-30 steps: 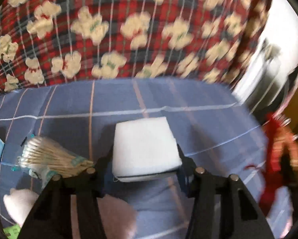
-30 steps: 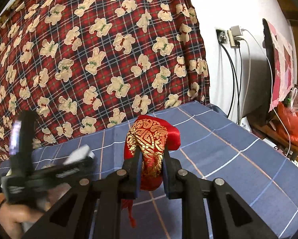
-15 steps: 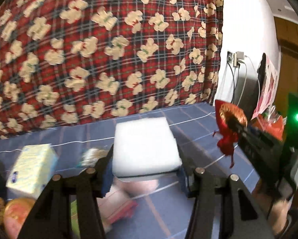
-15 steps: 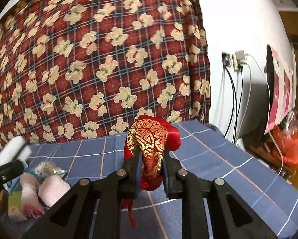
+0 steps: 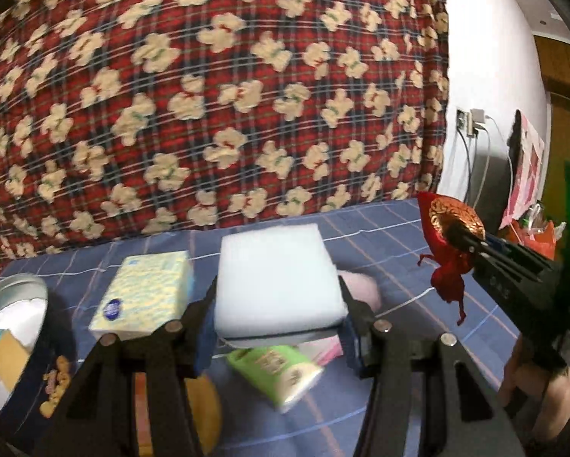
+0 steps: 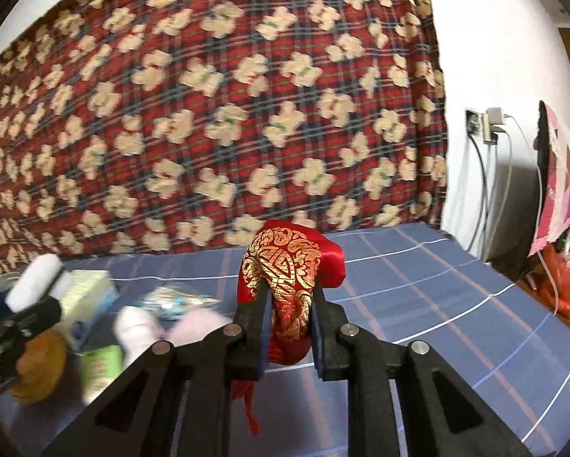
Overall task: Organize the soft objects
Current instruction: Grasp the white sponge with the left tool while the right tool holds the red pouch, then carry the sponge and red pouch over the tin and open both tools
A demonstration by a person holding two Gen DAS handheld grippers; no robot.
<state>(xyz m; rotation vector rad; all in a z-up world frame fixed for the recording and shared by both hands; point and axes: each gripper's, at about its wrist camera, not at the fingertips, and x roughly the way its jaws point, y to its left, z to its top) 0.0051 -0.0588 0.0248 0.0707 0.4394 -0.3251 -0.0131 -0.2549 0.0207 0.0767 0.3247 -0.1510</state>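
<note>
My left gripper (image 5: 279, 304) is shut on a white foam sponge (image 5: 277, 285) and holds it above the blue checked bed sheet (image 5: 391, 236). My right gripper (image 6: 289, 304) is shut on a red satin pouch with gold embroidery (image 6: 288, 266), its tassel hanging below; the pouch also shows in the left wrist view (image 5: 450, 243). The sponge shows at the left of the right wrist view (image 6: 33, 285). Below lie a yellow tissue pack (image 5: 144, 293), a green tissue pack (image 5: 281, 369), a pink fluffy item (image 5: 361, 289) and a white sock (image 6: 136, 327).
A round metal tin (image 5: 7, 342) with white and yellow items stands at the left. A red plaid bear-print blanket (image 5: 208, 95) rises behind the bed. At the right are a wall socket with cables (image 6: 482, 125) and a red bag (image 6: 566, 285). An orange round object (image 6: 41, 361) lies front left.
My left gripper swung left and tilted up with the sponge; the tin and tissue packs came into its view. My right gripper kept the pouch, shifting slightly.
</note>
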